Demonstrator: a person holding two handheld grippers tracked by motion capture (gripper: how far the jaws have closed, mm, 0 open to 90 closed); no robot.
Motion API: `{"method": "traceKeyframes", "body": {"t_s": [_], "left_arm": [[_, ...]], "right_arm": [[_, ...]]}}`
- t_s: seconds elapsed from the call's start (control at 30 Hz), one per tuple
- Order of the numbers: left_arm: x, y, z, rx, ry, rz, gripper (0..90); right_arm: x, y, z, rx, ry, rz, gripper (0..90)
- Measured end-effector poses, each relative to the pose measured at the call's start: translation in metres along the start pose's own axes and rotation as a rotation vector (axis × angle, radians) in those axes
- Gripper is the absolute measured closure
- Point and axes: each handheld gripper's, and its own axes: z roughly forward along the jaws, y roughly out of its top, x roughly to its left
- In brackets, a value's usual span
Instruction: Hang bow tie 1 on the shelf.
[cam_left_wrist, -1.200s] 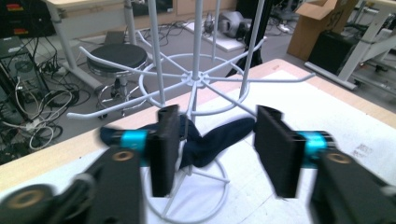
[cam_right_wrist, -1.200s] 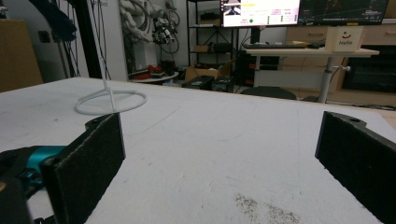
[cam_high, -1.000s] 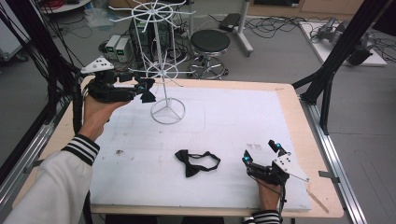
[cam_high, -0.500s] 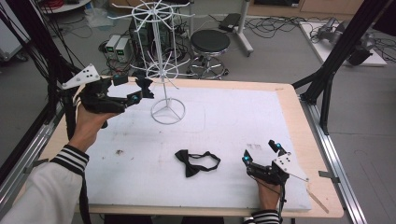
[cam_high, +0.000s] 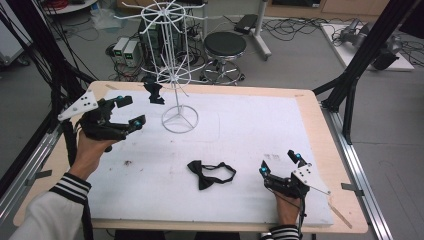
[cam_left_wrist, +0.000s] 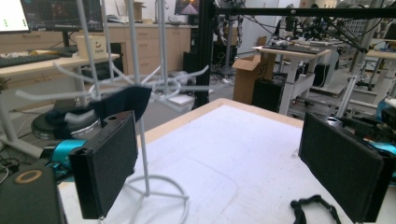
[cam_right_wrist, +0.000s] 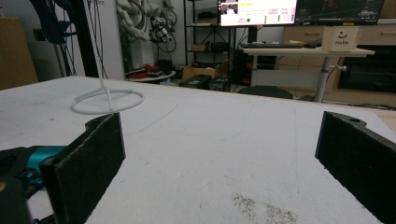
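The left gripper (cam_high: 127, 111) has drawn back, its jaws having just opened wide and empty; the dark fabric bow tie (cam_high: 154, 93) hangs on the white wire rack (cam_high: 175, 75) just beyond it.

A black round stool (cam_high: 225, 46) stands on the floor beyond the table's far edge. Left of it, small grey boxes (cam_high: 125, 51) sit among loose cables. At the far right, a white board (cam_high: 367, 47) lies on the floor.
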Motion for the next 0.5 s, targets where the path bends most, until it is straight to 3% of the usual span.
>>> {"method": "traceKeyframes", "body": {"t_s": [0.13,0.27,0.5], "left_arm": [[0.000,-0.013,-0.009,-0.002,0.001,-0.011,12.3],[-0.004,-0.025,-0.015,0.010,0.009,0.019,12.3],[-0.011,-0.045,-0.017,0.012,-0.001,0.017,12.3]], "right_arm": [[0.000,0.000,0.000,0.000,-0.001,0.000,0.6],[0.000,0.000,0.000,0.000,-0.001,-0.001,0.6],[0.000,0.000,0.000,0.000,0.000,-0.001,0.7]]}}
